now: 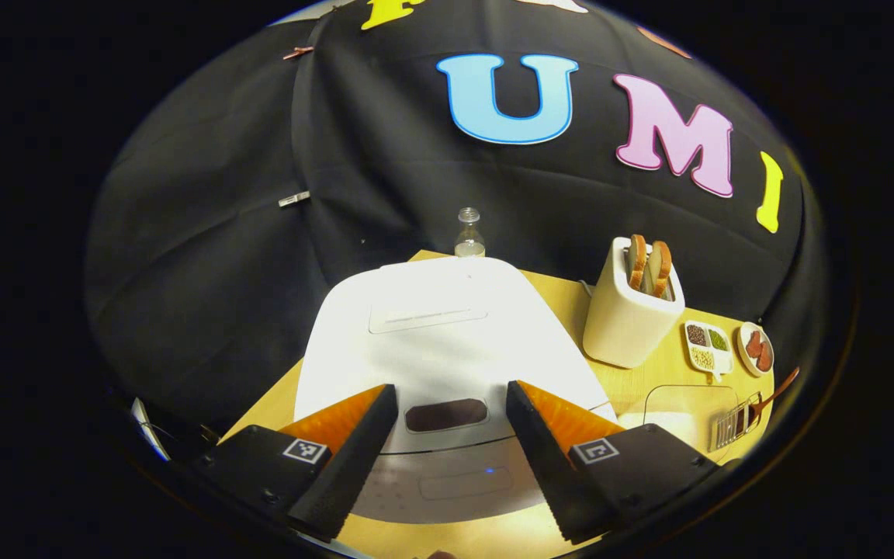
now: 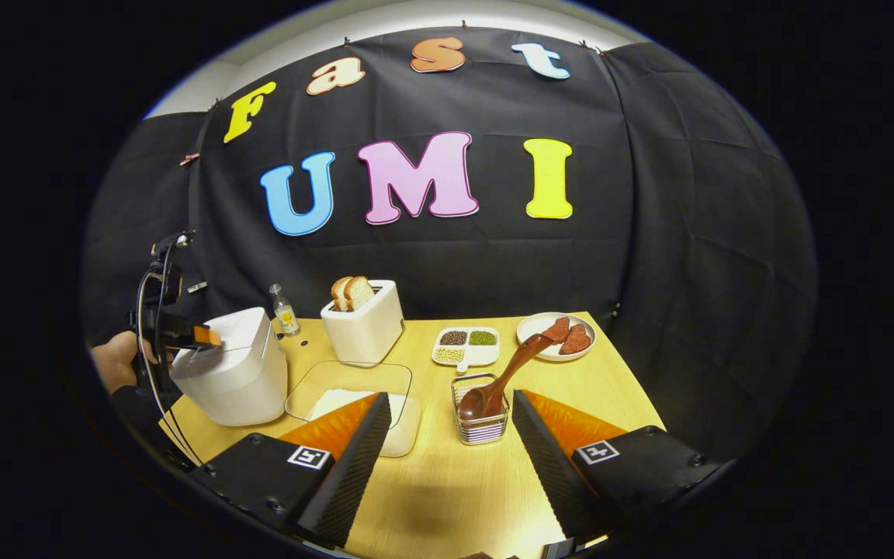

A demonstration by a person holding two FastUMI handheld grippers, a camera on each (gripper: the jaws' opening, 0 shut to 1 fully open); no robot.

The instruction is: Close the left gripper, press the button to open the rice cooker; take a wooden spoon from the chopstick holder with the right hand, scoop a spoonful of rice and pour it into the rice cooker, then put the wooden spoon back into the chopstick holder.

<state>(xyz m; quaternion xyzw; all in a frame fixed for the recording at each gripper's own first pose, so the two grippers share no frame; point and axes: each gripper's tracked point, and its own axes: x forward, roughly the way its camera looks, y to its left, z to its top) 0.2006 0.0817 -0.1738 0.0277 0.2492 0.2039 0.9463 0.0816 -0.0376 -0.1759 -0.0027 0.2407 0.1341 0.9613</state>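
My left gripper [image 1: 451, 458] hangs over the one rice cooker [image 1: 447, 341], its lid down, my two fingers spread wide either side of its front panel. My right gripper [image 2: 451, 473] is likewise spread, holding nothing. At its 12 o'clock stands one chopstick holder [image 2: 483, 423] with one wooden spoon [image 2: 505, 380]; at 10 o'clock, one rice container [image 2: 354, 392]. The bench [image 2: 610, 388] also carries one toaster [image 2: 365, 326] with two bread slices [image 2: 351, 293].
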